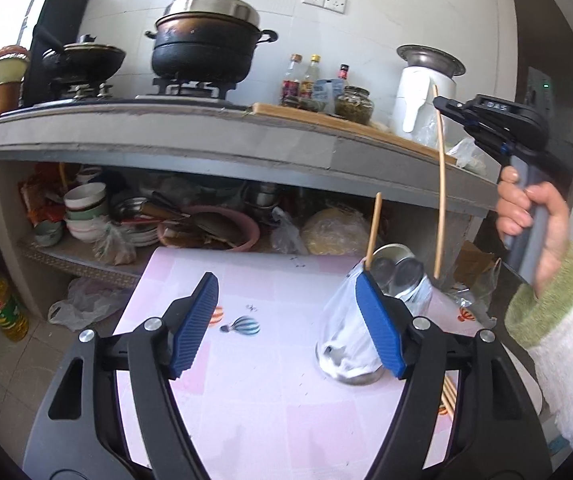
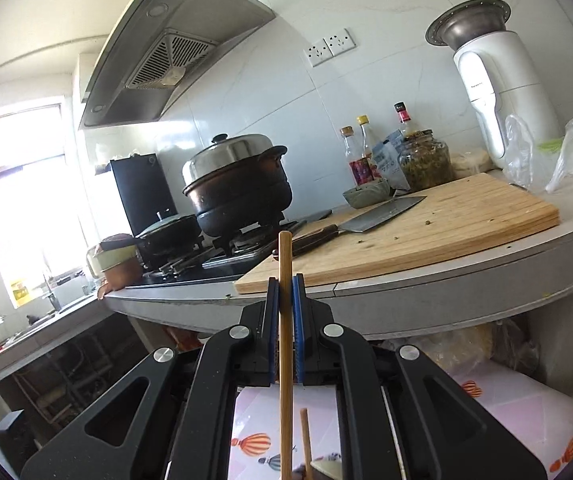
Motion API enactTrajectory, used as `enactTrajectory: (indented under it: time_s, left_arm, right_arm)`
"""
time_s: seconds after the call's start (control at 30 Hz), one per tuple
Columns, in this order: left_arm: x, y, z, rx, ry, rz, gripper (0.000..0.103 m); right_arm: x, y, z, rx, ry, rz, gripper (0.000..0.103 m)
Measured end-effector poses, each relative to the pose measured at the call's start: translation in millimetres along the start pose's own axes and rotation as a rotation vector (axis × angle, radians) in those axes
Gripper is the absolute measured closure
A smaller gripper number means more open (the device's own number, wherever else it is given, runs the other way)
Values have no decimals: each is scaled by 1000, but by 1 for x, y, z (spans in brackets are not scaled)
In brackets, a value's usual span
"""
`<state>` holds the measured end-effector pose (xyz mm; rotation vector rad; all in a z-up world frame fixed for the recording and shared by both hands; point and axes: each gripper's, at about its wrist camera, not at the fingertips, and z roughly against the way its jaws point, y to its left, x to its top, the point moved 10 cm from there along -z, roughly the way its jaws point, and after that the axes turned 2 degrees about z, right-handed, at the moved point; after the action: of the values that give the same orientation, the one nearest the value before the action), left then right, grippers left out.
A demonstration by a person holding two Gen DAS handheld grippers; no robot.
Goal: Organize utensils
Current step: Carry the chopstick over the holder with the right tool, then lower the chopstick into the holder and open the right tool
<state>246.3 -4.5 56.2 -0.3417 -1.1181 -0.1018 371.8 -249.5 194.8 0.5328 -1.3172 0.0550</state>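
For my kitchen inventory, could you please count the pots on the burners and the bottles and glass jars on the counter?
Pots on the burners: 2
Bottles: 3
Glass jars: 1
Total: 6

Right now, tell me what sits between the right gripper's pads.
A single chopstick, upright and clamped by the right gripper; the right wrist view shows it best.

The left gripper (image 1: pixel 286 324) hangs with jaws spread wide and nothing pressed between them. The right gripper (image 2: pixel 285 292), gripped by a hand (image 1: pixel 534 224) in a green-cuffed sleeve (image 1: pixel 554 320), seems raised, jaws clamped.
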Motion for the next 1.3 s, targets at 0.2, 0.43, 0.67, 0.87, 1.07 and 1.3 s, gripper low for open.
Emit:
enactTrajectory:
  time_s: [0.2,0.43,0.67,0.87,1.07,1.3]
  left_arm:
    - [-14,22,5,47,15,23,35]
    - [-17,32,5,51,16,50,35]
    - [-17,34,1,47,16,62,35]
    - [-18,32,1,32,16,66,35]
    - [-17,28,3,18,7,69,35]
    - [-17,25,6,12,7,65,35]
  right_arm:
    - [-33,-7,-43,-52,28,55,96]
    - [-72,-6,-66,-74,82,114,96]
    - [-107,-9,-64,-70,161,95,96]
    - [-114,-16,-46,-56,185,42,96]
    - [-126,-20,-35,-68,250,55,96]
    - [-131,-19,-31,-71,300,80,95]
